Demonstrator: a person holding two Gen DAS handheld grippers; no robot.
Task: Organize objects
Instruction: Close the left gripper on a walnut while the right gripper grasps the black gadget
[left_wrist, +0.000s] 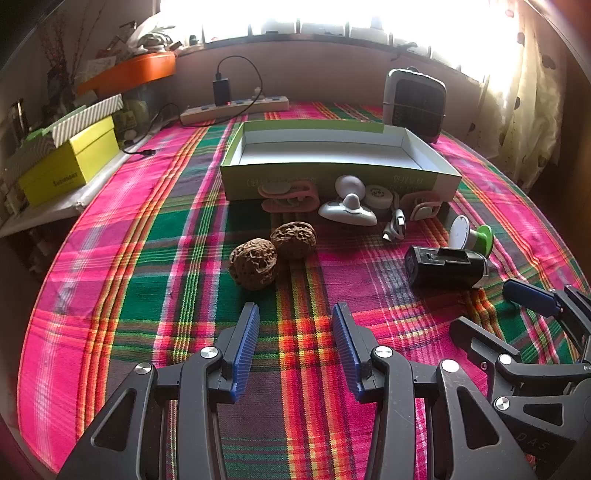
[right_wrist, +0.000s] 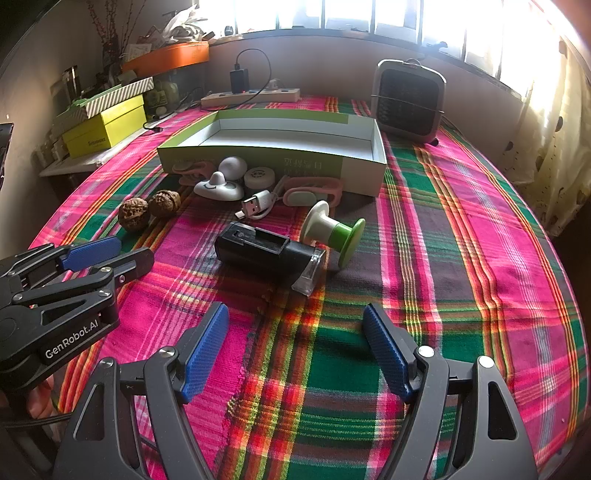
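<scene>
Both tongs, left tongs (left_wrist: 295, 321) and right tongs (right_wrist: 295, 325), hovered wide apart and empty over the counter (right_wrist: 461, 258). Walnuts (left_wrist: 273, 251), black device (right_wrist: 269, 254), spool (right_wrist: 332, 229), cable (right_wrist: 258, 205) and white pieces lay outside the box (left_wrist: 332, 177), just before its near wall. Sorting looked unstarted; the box held nothing visible.

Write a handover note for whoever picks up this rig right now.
Left claw: open, holding nothing, low over the cloth short of the two walnuts.
Right claw: open, holding nothing, facing the black device.
Box: looks empty.
Walnuts, device, green-and-white spool, USB cable and the other small items all lie on the cloth before it.
Done: nothing boxed. Left: everything.
</scene>
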